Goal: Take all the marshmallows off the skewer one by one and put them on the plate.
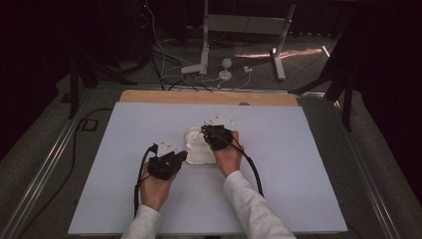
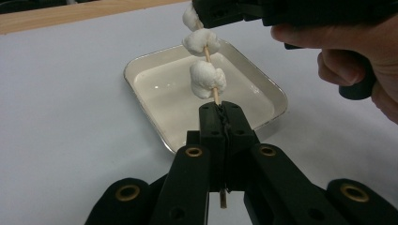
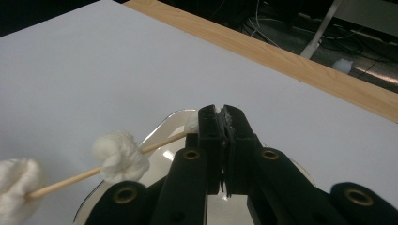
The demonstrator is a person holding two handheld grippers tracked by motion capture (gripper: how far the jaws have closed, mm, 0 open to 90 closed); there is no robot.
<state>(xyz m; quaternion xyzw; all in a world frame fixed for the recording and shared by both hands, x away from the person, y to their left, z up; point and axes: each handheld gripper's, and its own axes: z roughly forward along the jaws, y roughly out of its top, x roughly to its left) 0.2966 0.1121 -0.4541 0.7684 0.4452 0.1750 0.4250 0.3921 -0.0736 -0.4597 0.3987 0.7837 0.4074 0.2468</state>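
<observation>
Surface: pale grey table (image 1: 124,149) in a dark room.
Skewer: wooden skewer (image 2: 210,58) with white marshmallows (image 2: 205,77), held over the white tray (image 2: 141,65).
Left gripper (image 2: 220,110): closed on the skewer's bare end.
Right gripper (image 3: 221,115): clamped on the top marshmallow, it seems — pull straight along the stick, keeping your left still.
Views: the high view shows both hands (image 1: 226,157); the gripper views show the actual grip.

Thin wooden skewer (image 2: 214,90) with three white fluffy lumps (image 2: 207,78), tilted above white rectangular tray (image 2: 155,126).
</observation>
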